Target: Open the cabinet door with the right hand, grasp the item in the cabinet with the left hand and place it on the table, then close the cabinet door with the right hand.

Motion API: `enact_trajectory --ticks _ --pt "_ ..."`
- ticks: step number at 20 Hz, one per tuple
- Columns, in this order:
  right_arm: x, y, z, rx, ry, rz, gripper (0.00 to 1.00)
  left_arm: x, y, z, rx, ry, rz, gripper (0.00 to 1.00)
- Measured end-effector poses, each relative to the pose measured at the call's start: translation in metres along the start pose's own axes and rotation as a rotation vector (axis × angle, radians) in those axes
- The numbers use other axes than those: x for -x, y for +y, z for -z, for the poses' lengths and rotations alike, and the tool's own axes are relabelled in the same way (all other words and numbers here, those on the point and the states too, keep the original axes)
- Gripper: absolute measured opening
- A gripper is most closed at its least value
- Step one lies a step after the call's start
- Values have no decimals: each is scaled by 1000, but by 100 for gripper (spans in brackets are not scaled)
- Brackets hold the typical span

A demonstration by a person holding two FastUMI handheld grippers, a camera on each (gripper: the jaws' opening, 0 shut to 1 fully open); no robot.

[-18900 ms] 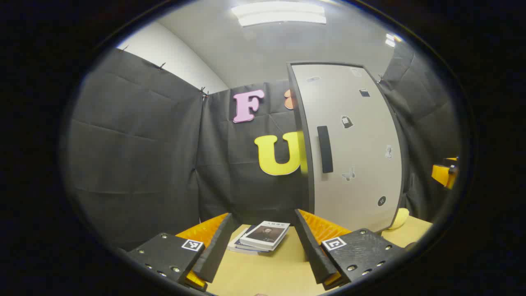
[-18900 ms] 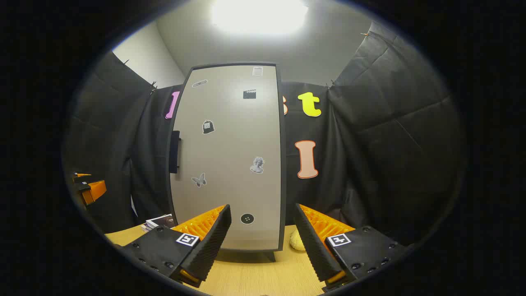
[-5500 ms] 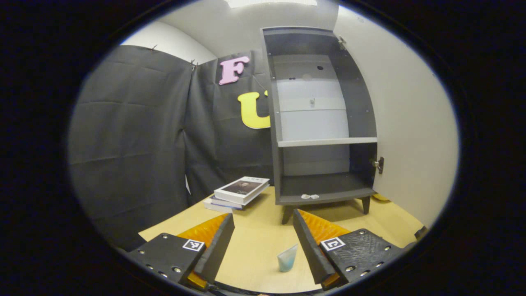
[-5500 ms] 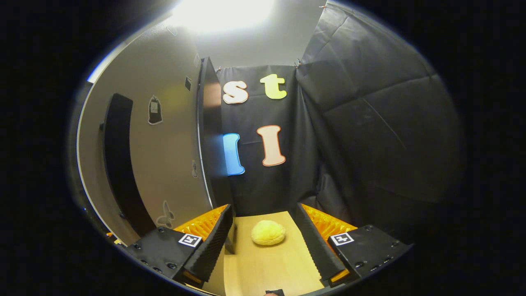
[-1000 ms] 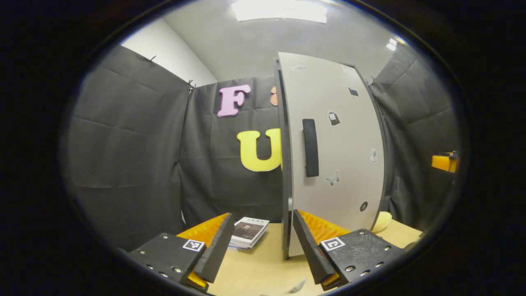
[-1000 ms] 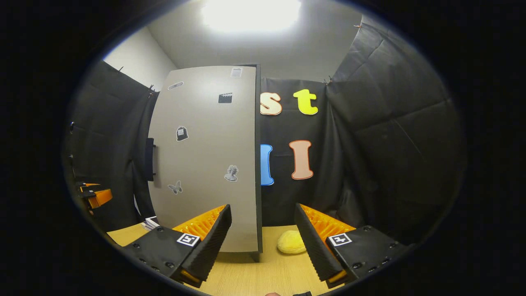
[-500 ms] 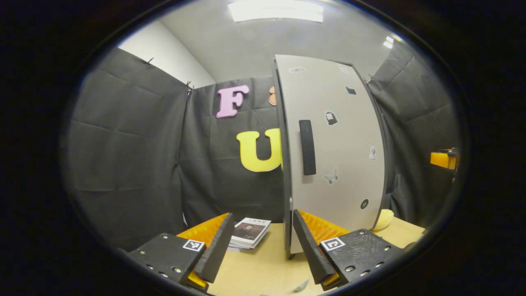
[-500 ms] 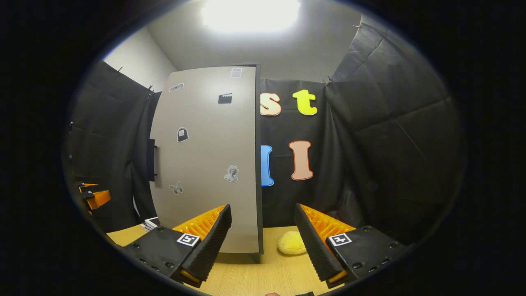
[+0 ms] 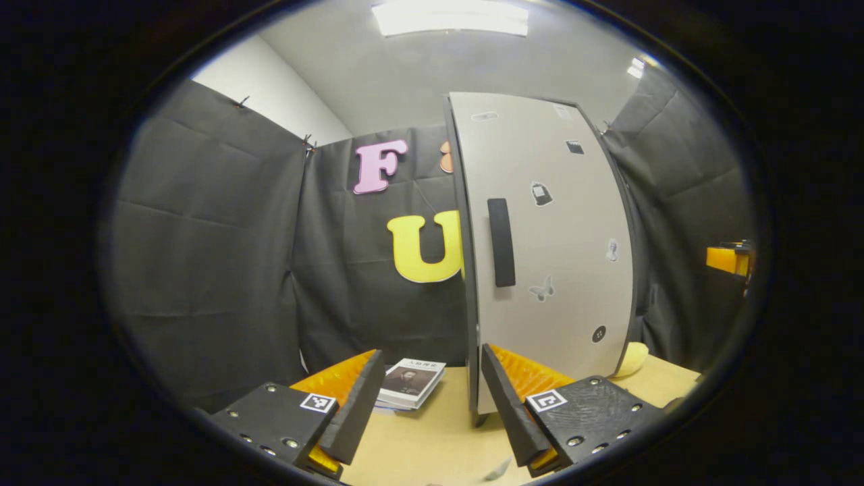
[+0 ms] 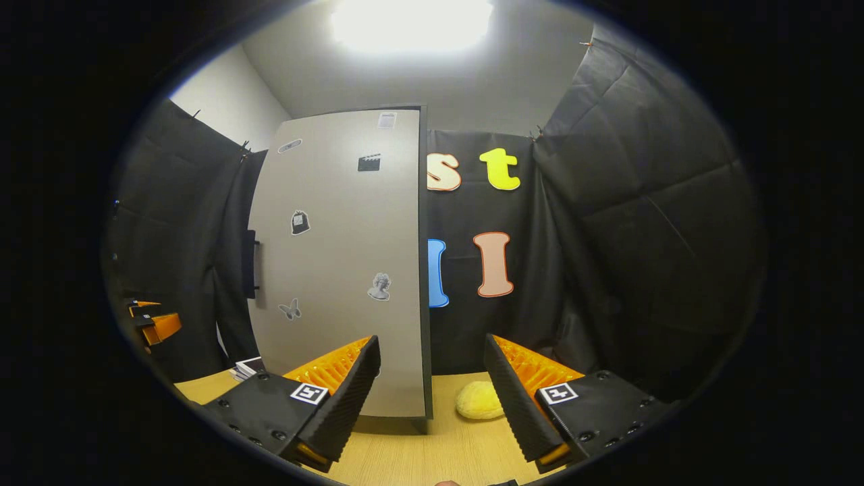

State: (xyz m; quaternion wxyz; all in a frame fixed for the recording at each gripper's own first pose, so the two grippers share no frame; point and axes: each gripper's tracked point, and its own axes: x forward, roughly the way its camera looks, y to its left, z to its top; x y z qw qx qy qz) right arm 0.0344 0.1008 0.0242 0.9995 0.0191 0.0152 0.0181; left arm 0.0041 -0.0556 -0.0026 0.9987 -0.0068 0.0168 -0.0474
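Stickered cabinet door (image 9: 553, 236), writing illegible; left hand-held gripper (image 9: 426, 398) and right hand-held gripper (image 10: 432, 391) both released

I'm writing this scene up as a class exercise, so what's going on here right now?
A person holds two grippers, both open and holding nothing, facing a tall grey cabinet door with a black bar handle. The door looks closed or nearly so. On the light wooden table lie stacked books and a yellow sponge-like lump.
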Motion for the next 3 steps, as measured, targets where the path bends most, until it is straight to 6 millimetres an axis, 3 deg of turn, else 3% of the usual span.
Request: enact_trajectory --ticks 3 --pt "0 0 1 2 1 1 98 1 1 1 -1 1 -2 87"
